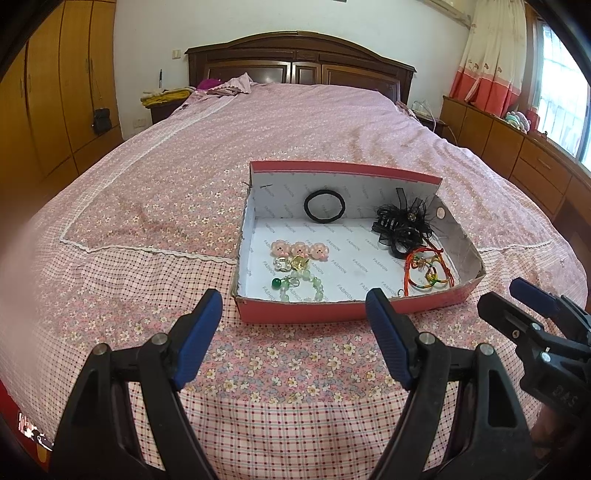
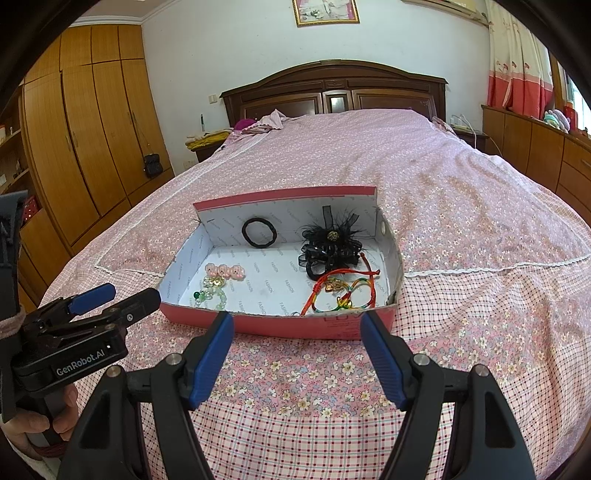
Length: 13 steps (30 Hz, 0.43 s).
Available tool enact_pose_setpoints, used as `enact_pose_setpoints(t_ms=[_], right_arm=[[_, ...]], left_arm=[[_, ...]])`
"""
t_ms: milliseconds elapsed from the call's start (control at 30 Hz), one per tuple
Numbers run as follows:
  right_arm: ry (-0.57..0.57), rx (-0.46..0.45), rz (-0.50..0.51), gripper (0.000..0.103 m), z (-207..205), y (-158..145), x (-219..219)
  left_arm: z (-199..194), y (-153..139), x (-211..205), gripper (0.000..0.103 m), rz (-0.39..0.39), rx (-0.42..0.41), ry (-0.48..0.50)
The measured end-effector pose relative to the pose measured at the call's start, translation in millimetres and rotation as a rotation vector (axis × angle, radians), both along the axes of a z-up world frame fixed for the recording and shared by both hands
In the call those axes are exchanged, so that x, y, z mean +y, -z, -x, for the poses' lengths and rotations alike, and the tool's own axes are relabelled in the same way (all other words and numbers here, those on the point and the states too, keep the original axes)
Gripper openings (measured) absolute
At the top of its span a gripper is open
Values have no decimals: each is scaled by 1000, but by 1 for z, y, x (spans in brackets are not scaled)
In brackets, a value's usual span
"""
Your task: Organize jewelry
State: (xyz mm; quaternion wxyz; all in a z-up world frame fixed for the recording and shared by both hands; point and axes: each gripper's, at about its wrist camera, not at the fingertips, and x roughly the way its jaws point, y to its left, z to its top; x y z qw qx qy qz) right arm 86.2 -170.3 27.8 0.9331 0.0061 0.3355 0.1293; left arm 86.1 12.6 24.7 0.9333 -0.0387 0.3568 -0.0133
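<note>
While both grippers hang low over the foot of the bed, a red shoebox (image 1: 306, 314) sits on the pink floral bedspread (image 1: 229, 147) just ahead of them, its far flap standing upright. The left gripper (image 1: 295, 306) has its blue-padded jaws spread wide with nothing between them, and the right gripper (image 2: 297, 328) is spread wide and empty too, level with the box's near wall. From the left wrist view the right gripper appears at the right edge; from the right wrist view the left one shows at the left edge, held in a hand (image 2: 40, 424).

Inside the box, on white printed lining, lie the jewelry pieces: a black hair tie (image 1: 324, 205) leaning against the back flap, a black feathered hair clip (image 1: 402, 221) in the far right corner, red and rainbow cord bracelets (image 1: 428, 273) near the right front, three pink flower clips (image 1: 299, 250) in a row toward the left, and a pale green bead bracelet (image 1: 303, 284) just in front of them.

The bedspread changes to a red-checked border (image 1: 295, 424) under the grippers. A dark wooden headboard (image 2: 334, 92) closes the far end of the bed below a framed picture (image 2: 326, 12). Wooden wardrobes (image 2: 96, 140) line the left wall, with a small black bag (image 2: 153, 165) hanging on one door. Low wooden cabinets (image 1: 517, 155) run along the right under a window with pink-and-white curtains (image 1: 491, 55).
</note>
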Motion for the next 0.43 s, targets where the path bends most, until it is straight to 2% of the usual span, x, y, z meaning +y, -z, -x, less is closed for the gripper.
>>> enact_pose_setpoints(t_ms=[433], right_arm=[[0, 0, -1, 73, 0, 0, 0]], left_arm=[[-1, 0, -3, 72, -6, 3, 0]])
